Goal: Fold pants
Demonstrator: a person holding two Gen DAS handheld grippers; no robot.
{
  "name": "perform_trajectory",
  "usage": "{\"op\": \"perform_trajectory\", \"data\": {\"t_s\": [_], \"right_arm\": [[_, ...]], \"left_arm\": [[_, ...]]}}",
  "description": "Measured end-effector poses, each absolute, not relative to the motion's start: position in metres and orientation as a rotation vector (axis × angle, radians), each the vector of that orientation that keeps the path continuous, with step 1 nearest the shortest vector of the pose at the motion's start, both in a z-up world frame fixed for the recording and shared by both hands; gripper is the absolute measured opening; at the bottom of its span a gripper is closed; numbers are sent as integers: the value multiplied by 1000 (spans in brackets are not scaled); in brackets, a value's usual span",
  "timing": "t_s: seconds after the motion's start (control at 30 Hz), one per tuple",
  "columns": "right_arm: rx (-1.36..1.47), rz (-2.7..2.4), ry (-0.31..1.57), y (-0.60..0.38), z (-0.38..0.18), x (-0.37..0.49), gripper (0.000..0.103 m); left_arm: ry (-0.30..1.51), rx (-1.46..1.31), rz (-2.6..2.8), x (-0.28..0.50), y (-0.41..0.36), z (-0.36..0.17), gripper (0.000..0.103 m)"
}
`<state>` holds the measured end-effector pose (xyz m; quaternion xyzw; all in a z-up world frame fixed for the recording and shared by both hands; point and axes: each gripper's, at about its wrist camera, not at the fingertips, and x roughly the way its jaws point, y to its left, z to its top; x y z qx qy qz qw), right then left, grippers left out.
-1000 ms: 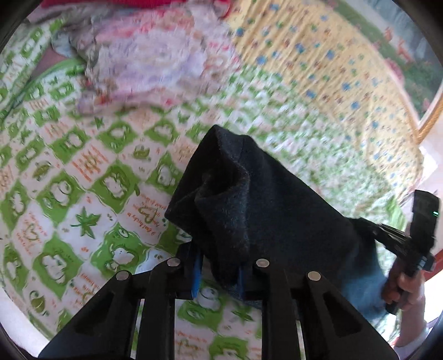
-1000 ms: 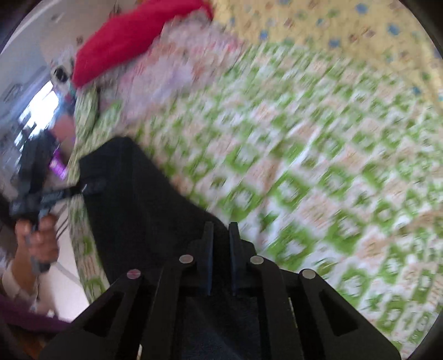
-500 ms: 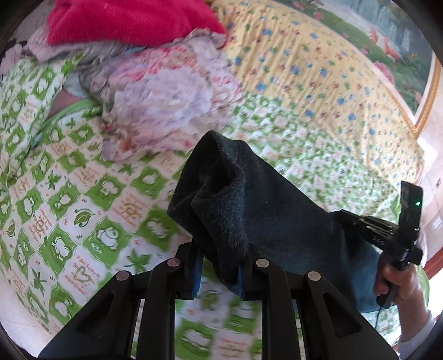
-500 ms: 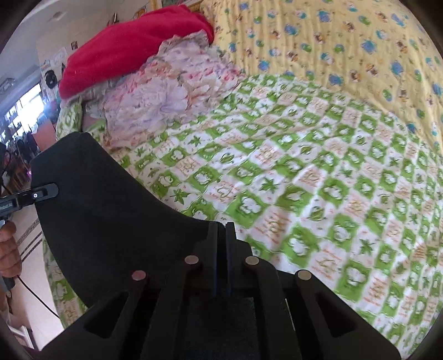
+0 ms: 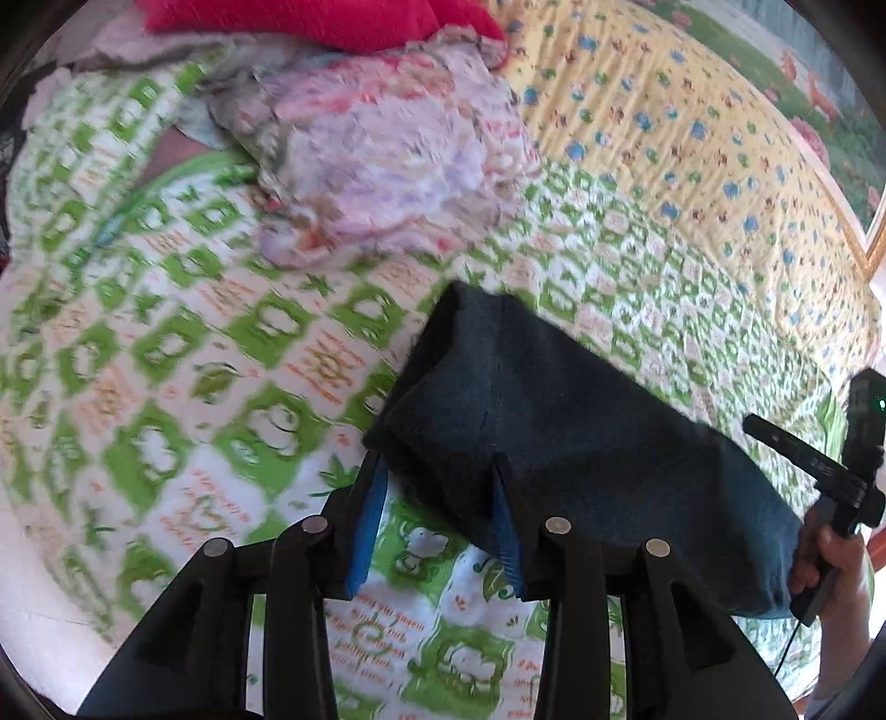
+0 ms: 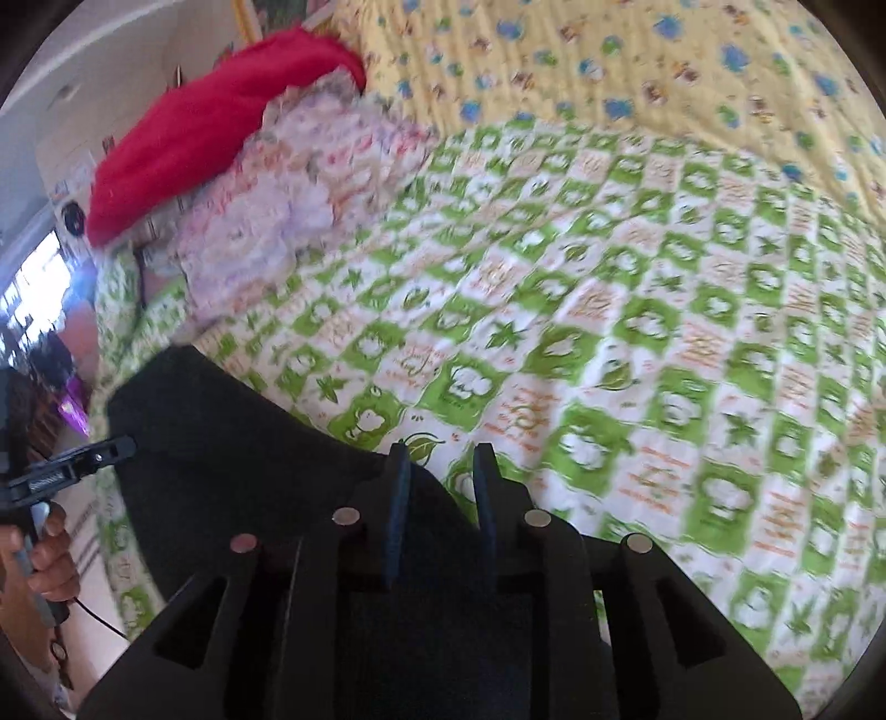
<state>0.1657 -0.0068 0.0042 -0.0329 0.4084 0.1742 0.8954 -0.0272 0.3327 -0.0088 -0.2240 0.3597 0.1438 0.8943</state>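
Observation:
The dark folded pants (image 5: 554,432) lie on the green-and-white bedsheet (image 5: 166,360), stretched between my two grippers. My left gripper (image 5: 437,462) is at their left end. Its jaws are opening; the blue pads (image 5: 365,520) stand apart, with a loose fold of fabric between them and not pressed. In the right wrist view the pants (image 6: 232,443) run off to the left. My right gripper (image 6: 440,451) is at their near edge with jaws opening, a narrow gap showing cloth and sheet. Each view shows the other hand-held gripper at the pants' far end: the right one (image 5: 819,471) and the left one (image 6: 72,465).
A crumpled floral cloth pile (image 5: 376,166) with a red blanket (image 5: 332,22) on top sits at the far left of the bed. A yellow patterned quilt (image 5: 692,138) covers the far side. The bed's edge runs along the lower left of the left wrist view.
Both grippers were shut on the pants and have now parted their jaws. The raised fold at the left end has dropped flatter onto the sheet.

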Motion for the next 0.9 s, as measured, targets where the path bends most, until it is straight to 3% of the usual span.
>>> {"op": "perform_trajectory", "data": {"t_s": [0.3, 0.6, 0.67, 0.7, 0.77, 0.9], "right_arm": [[46, 325, 831, -56, 28, 115, 25], [127, 257, 837, -96, 26, 60, 25], [141, 234, 834, -105, 26, 45, 26], [152, 224, 835, -109, 25, 40, 26], [170, 205, 839, -117, 24, 28, 38], [189, 161, 830, -135, 23, 3, 41]], "left_arm": [[678, -433, 264, -38, 306, 33, 42], [718, -343, 118, -4, 242, 38, 44], [726, -333, 86, 4, 229, 37, 51], [729, -335, 71, 7, 225, 37, 52], [739, -331, 41, 14, 214, 35, 52], [766, -295, -18, 26, 189, 32, 52]]}}
